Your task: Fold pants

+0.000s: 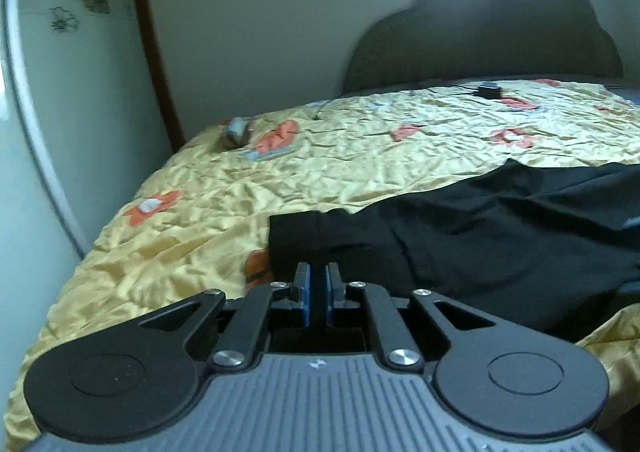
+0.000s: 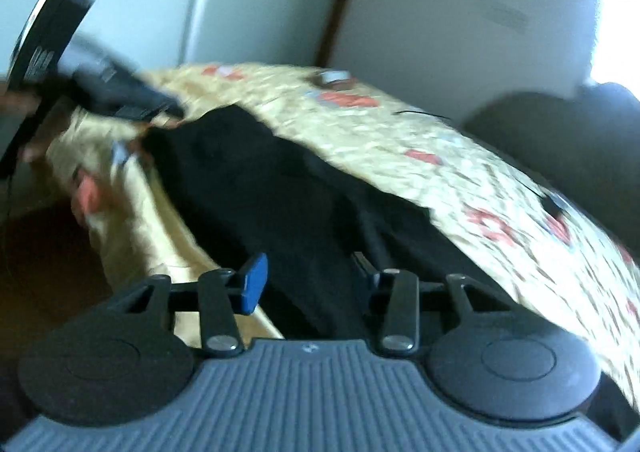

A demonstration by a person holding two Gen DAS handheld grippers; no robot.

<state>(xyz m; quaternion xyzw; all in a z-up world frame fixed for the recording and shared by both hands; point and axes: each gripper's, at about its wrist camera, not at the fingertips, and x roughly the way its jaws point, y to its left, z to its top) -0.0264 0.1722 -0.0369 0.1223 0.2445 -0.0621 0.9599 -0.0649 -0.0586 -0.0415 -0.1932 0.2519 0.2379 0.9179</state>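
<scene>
Black pants [image 1: 460, 236] lie spread on a yellow floral bedspread [image 1: 224, 179]. My left gripper [image 1: 317, 284] is shut on the near left corner of the pants, with black cloth between its blue pads. In the blurred right wrist view the pants [image 2: 272, 187] run away from me across the bed. My right gripper [image 2: 310, 280] is open, its fingers standing wide on either side of the near edge of the pants. The left gripper [image 2: 100, 91] shows at the far end of the pants in that view.
A small grey object [image 1: 238, 129] lies on the bed's far left part. A black device with a cable [image 1: 489, 88] lies near the dark headboard [image 1: 480, 43]. A wall and a wardrobe door [image 1: 68, 51] stand to the left of the bed.
</scene>
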